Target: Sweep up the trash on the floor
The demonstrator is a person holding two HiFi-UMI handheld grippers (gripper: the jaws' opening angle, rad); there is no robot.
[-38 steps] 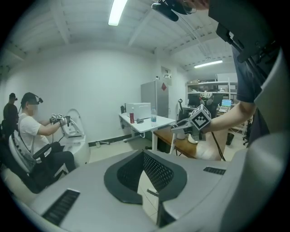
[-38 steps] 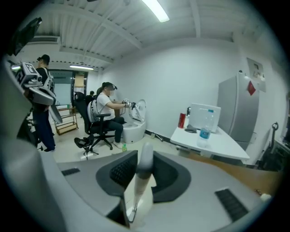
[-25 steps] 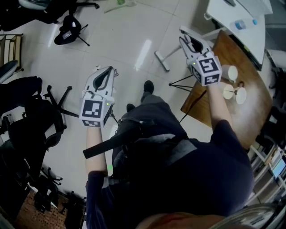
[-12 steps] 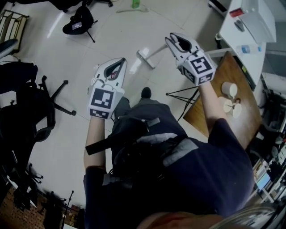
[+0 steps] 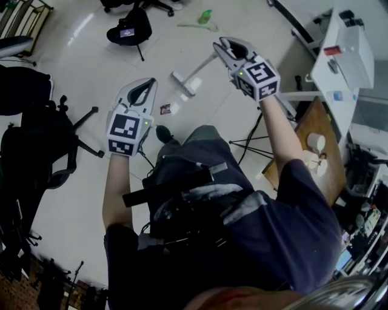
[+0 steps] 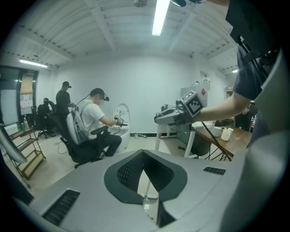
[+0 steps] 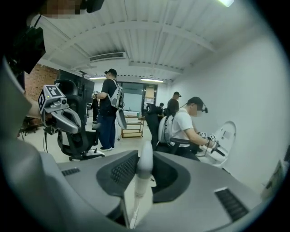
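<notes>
Between the fingers of the right gripper, the white broom handle is being grasped, the pole slanting down and away from those fingers to the broom head, which is resting on the floor. The left gripper is being carried clenched and empty, its fingers pressing together on nothing. Below the left fingers, toward the broom head, a small dark wrapper and a white scrap are lying as trash; a green bottle is lying well beyond the right fingers. The broom is being judged light and stiff, though its smooth round pole is likely to twist in a single grip. A second hold lower on the handle, by the left fingers, is being judged steadier, and gentle strokes are being advised, since such light scraps may skitter.
</notes>
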